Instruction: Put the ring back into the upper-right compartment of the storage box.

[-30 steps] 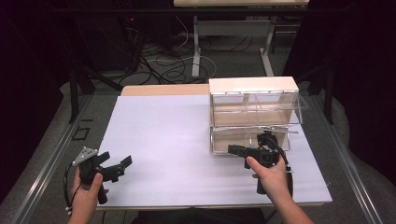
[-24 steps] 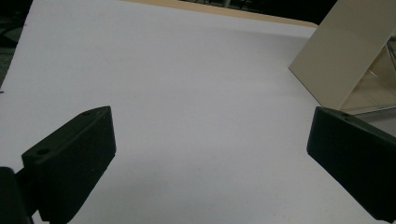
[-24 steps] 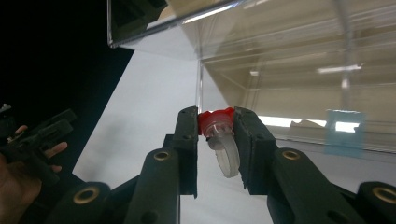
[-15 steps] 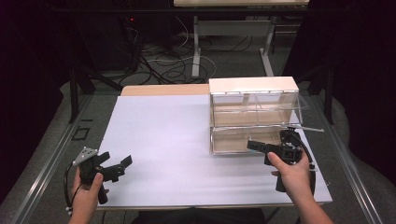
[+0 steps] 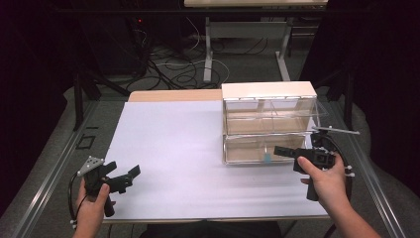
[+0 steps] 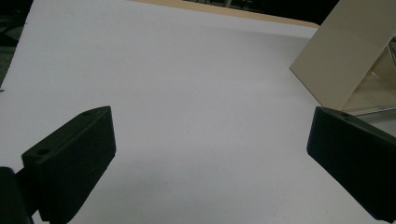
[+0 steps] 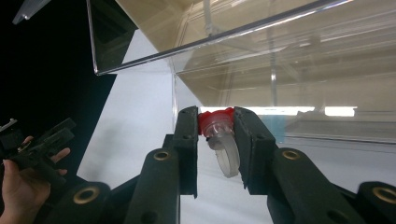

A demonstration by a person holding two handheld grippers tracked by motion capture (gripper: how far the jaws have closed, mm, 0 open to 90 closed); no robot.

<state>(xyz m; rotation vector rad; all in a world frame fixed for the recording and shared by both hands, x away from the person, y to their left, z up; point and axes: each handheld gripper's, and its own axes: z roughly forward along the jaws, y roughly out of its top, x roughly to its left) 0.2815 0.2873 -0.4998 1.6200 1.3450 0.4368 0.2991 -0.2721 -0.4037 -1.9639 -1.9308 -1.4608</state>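
Note:
My right gripper (image 5: 278,150) is held in front of the lower right bin of a clear-fronted cabinet with a white top (image 5: 270,91). In the right gripper view its jaws (image 7: 217,140) are shut on a small red-capped clear plastic piece (image 7: 220,133), held just above the table. The upper bin's clear front (image 7: 205,39) tilts outward above the jaws. My left gripper (image 5: 123,171) hovers near the table's front left corner. It (image 6: 210,158) stands wide open over bare white table (image 6: 187,93), with nothing between its jaws.
A small blue item (image 5: 266,158) lies inside the lower bin. The cabinet's beige side (image 6: 345,56) stands far right in the left gripper view. Past the table's far wooden edge (image 5: 173,95), cables and table legs (image 5: 208,49) are on the floor.
My right gripper and hand have moved rightward along the cabinet's front, keeping hold of the red-capped piece. The left gripper has stayed put.

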